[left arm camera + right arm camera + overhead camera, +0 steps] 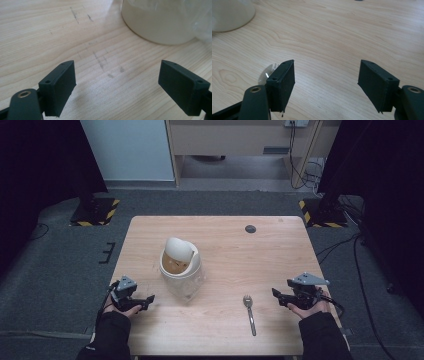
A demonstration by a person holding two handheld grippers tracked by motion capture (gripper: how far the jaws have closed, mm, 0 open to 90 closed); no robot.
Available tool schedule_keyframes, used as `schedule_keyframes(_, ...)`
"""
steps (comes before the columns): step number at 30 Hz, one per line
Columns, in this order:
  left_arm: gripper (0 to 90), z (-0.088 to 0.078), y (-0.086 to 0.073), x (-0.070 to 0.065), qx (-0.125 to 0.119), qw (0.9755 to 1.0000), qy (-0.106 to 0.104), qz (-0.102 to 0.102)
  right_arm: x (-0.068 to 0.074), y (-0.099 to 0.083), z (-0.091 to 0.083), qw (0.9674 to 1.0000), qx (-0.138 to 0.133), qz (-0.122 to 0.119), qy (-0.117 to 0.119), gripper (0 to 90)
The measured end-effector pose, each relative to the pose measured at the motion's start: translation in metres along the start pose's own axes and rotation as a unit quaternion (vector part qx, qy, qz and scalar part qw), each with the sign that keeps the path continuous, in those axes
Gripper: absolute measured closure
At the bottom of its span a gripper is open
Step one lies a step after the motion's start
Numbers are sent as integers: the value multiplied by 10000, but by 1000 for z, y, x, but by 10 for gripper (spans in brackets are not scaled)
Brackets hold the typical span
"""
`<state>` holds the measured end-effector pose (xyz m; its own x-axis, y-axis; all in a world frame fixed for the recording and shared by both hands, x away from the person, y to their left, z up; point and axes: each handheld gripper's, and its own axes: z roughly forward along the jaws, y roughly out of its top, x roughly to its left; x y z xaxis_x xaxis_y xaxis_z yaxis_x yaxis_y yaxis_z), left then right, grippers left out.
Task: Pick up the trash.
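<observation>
A small cream bin (pixel 180 267) with a swing lid stands near the middle of the wooden table (pixel 225 240); a clear bag lines it and spills at its base. Its lower wall (pixel 160 22) fills the upper right of the left gripper view, and its edge (pixel 229 15) sits at the upper left of the right gripper view. A metal spoon (pixel 249 312) lies near the front edge; its bowl (pixel 267 73) peeks out beside a jaw. My left gripper (pixel 148 300) rests open at the front left, jaws wide apart (pixel 117 87). My right gripper (pixel 275 296) is open at the front right (pixel 325 85), right of the spoon.
A round dark cable hole (pixel 250 228) marks the table's far side. Dark carpet surrounds the table, with stand bases marked by yellow-black tape (pixel 95 212) at the far corners and cables (pixel 350 245) on the floor at the right.
</observation>
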<state>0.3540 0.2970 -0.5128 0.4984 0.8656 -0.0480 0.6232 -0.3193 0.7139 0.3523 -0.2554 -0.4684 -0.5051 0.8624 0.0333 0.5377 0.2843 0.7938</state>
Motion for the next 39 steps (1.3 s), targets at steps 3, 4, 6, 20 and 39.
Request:
schedule_keyframes(3,143,2,2,-2,47,10000,-47,72,6,6,-2,9999,-95,-26,81,294)
schedule_keyframes(4,143,2,2,-2,50,9999,-54,86,8,8,-3,9999,-122,-53,91,294)
schedule_keyframes(6,143,2,3,-2,36,9999,-58,90,14,11,-4,9996,-206,-46,178,296)
schedule_keyframes(20,143,1,5,-1,-2,9999,-95,48,56,8,14,9986,42,-53,532,336)
schedule_keyframes(39,145,1,5,0,36,10000,-84,26,75,-9,42,9950,846,-157,500,415)
